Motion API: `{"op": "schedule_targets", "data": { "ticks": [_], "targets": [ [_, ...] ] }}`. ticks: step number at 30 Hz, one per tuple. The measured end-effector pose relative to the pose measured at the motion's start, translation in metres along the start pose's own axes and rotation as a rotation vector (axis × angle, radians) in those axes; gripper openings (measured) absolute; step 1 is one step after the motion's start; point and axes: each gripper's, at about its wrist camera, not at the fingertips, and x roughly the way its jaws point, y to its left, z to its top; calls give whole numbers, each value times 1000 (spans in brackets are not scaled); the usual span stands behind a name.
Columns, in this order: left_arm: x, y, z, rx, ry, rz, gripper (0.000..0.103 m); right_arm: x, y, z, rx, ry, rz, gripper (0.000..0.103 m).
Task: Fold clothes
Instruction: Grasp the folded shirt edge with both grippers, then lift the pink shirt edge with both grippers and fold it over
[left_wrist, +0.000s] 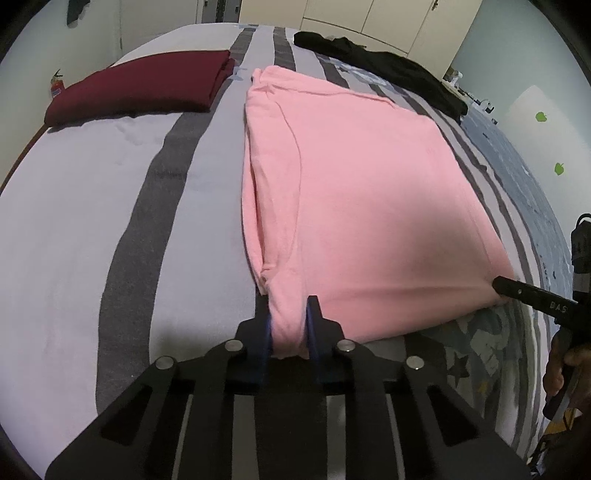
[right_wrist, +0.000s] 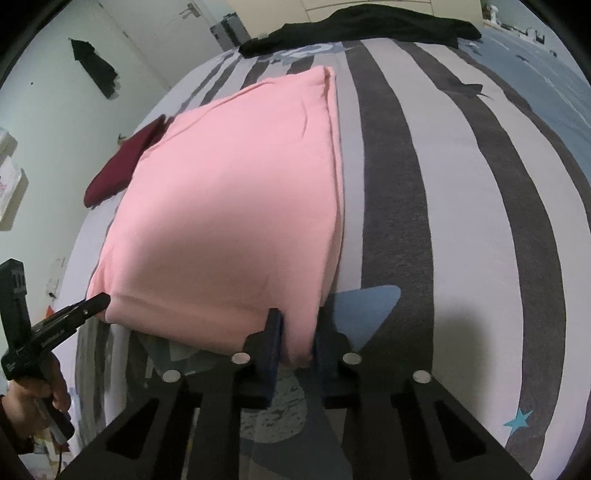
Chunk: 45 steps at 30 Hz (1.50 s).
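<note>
A pink garment (left_wrist: 351, 184) (right_wrist: 229, 192) lies folded into a long rectangle on the striped bed cover (left_wrist: 92, 221) (right_wrist: 461, 221). My left gripper (left_wrist: 289, 314) is shut on its near left corner, with pink cloth bunched between the blue pads. In the right wrist view the left gripper (right_wrist: 101, 299) shows from the side at that same corner. My right gripper (right_wrist: 299, 325) is shut on the near right corner, cloth pinched between its fingers. In the left wrist view the right gripper (left_wrist: 498, 286) touches the garment's right end.
A folded maroon garment (left_wrist: 147, 85) (right_wrist: 122, 162) lies at the far left of the bed. A crumpled black garment (left_wrist: 388, 62) (right_wrist: 362, 22) lies at the far edge. A hand (right_wrist: 33, 398) holds the left gripper's handle. Walls and cupboards stand beyond the bed.
</note>
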Motion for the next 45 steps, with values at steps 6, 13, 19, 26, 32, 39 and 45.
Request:
{"op": "schedule_targets", "data": {
  "ticks": [6, 13, 19, 26, 32, 39, 45],
  "targets": [
    [-33, -4, -15, 2, 13, -14, 11, -26, 7, -14, -6, 6, 20, 10],
    [-69, 3, -69, -61, 130, -10, 11, -57, 18, -72, 5, 127, 68, 10],
    [-103, 5, -33, -160, 24, -61, 10, -94, 24, -54, 91, 40, 119, 10],
    [-98, 8, 44, -188, -94, -117, 10, -100, 18, 17, 157, -63, 160, 10],
    [-40, 12, 112, -136, -127, -76, 9, -66, 20, 93, 140, -121, 142, 8],
    [26, 37, 150, -166, -16, -54, 14, -13, 4, 142, 128, -96, 131, 9],
    [-8, 55, 150, -190, -185, -69, 60, -7, -5, 148, 88, -128, 132, 25]
  ]
}}
